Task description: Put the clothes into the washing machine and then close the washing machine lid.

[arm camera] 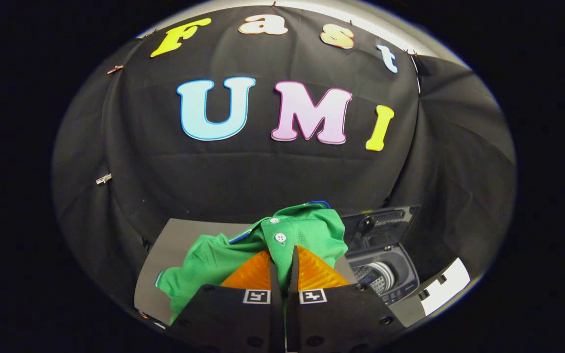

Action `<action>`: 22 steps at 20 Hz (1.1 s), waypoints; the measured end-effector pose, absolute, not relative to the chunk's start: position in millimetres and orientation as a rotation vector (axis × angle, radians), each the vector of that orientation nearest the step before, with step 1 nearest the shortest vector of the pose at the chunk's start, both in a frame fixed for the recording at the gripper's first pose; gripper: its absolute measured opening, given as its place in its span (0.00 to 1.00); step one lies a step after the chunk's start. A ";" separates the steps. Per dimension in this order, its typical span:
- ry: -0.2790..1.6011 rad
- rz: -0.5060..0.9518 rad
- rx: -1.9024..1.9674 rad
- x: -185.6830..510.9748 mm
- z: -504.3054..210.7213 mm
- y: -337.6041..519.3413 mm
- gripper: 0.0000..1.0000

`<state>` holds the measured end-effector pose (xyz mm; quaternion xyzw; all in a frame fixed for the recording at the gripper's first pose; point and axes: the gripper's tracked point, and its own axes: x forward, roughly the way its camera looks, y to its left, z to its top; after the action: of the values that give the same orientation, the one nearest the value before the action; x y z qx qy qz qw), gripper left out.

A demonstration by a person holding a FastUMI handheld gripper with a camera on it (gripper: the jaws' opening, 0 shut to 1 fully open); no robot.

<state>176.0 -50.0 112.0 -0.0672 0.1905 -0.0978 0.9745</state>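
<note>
A green polo shirt [223, 255] with white buttons hangs bunched from my gripper [282, 255], whose two fingers are pressed together on the button placket. The shirt is lifted above a grey table [184, 235], its lower part trailing down to the left of the fingers. To the right of the fingers stands a small grey toy washing machine [385, 274] with its lid [383, 223] raised upright at the back and the drum opening showing ribbed metal inside. The shirt's right edge hangs beside the machine's left side.
The black cloth wall rises close behind the table and the machine. A white block with dark notches [442, 289] lies on the table just right of the washing machine.
</note>
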 end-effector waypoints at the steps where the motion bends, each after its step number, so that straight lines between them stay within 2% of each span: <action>1: 0.364 -0.199 -0.137 174.5 122.3 -54.4 0.07; 10: 0.291 -0.153 -0.071 159.5 174.4 -153.4 0.07; 16: 0.267 -0.207 -0.085 156.2 189.7 -262.3 0.07; 22: 0.291 -0.296 -0.099 171.6 173.9 -350.0 0.07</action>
<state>171.6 -350.0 173.9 -0.0490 0.1446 -0.1469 0.9773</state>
